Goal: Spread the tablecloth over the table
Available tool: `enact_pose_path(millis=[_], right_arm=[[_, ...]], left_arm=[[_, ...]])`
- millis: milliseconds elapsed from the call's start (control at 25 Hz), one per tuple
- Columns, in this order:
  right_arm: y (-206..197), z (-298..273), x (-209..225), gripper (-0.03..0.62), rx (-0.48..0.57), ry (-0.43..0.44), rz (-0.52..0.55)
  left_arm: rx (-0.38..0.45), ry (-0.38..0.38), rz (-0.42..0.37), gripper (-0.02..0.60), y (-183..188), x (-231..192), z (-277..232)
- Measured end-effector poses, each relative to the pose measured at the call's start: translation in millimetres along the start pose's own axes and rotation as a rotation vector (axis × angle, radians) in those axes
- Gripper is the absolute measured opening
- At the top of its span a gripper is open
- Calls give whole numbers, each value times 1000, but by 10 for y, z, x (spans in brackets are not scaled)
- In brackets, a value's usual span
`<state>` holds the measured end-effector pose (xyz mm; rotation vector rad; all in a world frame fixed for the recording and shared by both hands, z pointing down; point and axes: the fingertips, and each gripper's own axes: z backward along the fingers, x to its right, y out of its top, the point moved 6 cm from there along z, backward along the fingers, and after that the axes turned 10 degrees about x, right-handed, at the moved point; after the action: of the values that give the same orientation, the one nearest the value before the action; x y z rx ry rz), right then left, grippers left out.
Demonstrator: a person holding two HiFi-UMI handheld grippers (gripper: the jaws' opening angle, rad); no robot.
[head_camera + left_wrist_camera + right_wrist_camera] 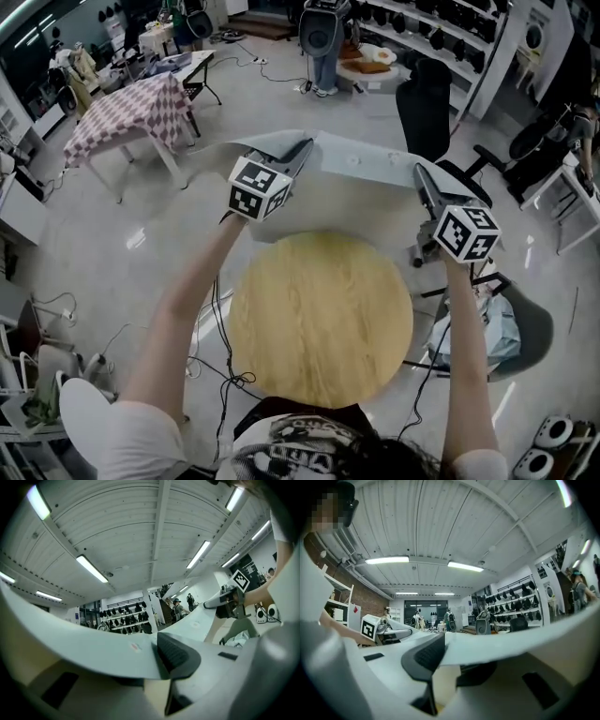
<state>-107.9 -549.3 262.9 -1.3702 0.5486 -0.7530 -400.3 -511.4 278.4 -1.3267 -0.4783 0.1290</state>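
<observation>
A round wooden table (319, 319) stands right below me, its top bare. Beyond its far edge a pale grey tablecloth (361, 159) hangs stretched in the air between my two grippers. My left gripper (302, 150) is shut on the cloth's left edge, and my right gripper (421, 180) is shut on its right edge. In the left gripper view the tablecloth (70, 648) lies pinched under the dark pad (176, 653), with the right gripper (229, 599) visible across the sheet. The right gripper view shows the tablecloth (525, 644) clamped at the pad (424, 656).
A table under a checkered cloth (141, 117) stands at the back left. A black office chair (427, 112) is behind the cloth, and another chair with a bag (487, 328) sits right of the round table. Cables (220, 366) trail on the floor at left.
</observation>
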Motion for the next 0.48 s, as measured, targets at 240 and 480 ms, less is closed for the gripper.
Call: enact_pose_path(millis=[240, 480], right_arm=[[-375, 487, -200, 70, -39, -21, -80], [-726, 1028, -499, 69, -84, -53, -170]], left_arm=[[-23, -28, 84, 89, -230, 348, 371], [-59, -55, 187, 89, -445, 704, 815]])
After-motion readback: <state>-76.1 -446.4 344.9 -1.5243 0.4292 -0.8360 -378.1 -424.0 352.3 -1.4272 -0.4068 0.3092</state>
